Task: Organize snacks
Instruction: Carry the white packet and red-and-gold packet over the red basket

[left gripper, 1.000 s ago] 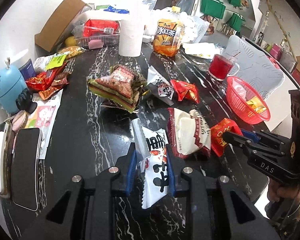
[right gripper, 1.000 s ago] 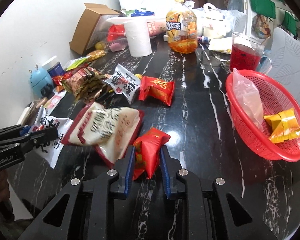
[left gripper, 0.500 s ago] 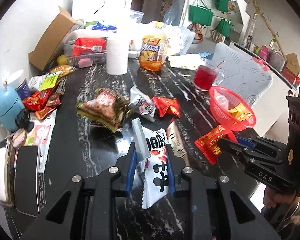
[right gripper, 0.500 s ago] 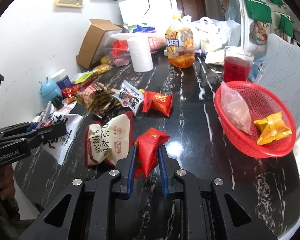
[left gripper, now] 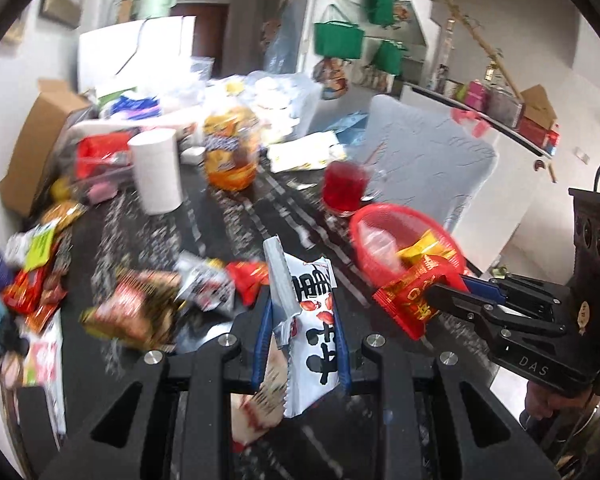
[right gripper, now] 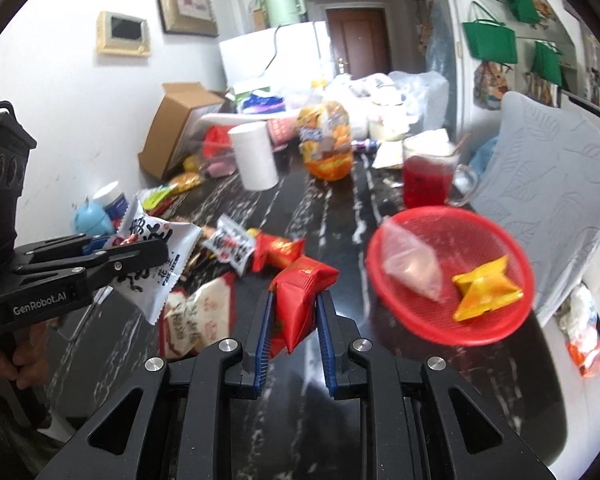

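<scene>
**Both grippers clamped on snack packets above a cluttered table**

Our left gripper point(left gripper: 300, 344) pinches a white packet point(left gripper: 310, 320) with bold black characters; our right gripper point(right gripper: 293, 332) squeezes a red packet point(right gripper: 300, 300). Ahead and right of it sits the red basket point(right gripper: 404, 320), holding a yellow packet point(right gripper: 486, 294). Loose snacks lie between. The grippers' bodies read "GenRobot.AI" and "DAS".

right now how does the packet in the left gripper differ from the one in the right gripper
The white packet in the left gripper is white and silver with black characters; the red packet in the right gripper is plain red with gold print. The white one looks longer and flatter, the red one shorter and puffier. Both are clamped and off the table.
</scene>
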`<state>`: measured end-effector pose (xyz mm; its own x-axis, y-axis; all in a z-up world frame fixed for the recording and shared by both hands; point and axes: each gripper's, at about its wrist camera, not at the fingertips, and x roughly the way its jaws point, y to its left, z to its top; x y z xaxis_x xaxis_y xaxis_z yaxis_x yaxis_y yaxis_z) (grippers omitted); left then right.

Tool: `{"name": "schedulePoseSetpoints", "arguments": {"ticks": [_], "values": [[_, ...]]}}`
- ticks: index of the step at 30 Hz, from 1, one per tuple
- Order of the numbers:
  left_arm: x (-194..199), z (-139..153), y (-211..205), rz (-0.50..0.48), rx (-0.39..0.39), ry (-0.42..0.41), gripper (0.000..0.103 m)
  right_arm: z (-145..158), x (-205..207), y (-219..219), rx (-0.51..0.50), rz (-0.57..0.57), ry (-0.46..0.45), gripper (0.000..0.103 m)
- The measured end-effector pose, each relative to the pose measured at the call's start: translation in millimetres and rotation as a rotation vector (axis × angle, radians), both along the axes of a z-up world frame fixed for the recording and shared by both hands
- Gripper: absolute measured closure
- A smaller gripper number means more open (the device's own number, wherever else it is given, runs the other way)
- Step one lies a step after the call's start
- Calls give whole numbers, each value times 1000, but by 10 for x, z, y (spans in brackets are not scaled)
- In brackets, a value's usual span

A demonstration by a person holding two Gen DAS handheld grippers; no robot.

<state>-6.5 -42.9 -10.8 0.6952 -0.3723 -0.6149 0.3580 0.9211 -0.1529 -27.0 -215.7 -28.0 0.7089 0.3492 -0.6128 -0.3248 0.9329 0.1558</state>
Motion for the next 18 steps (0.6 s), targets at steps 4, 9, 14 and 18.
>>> {"name": "schedulePoseSetpoints", "arguments": {"ticks": [4, 9, 14, 18], "values": [[152, 112, -214, -56, 0, -30, 77, 102, 55, -175, -5, -38, -28, 82], [353, 200, -500, -114, 7, -51, 77, 199, 159, -390, -28, -83, -62, 82], [569, 285, -790, -171, 1, -76, 77, 257, 311, -611, -44, -124, -82, 82], [708, 332, -1012, -215, -1, -84, 77, 287, 445, -777, -56, -159, -97, 82]]}}
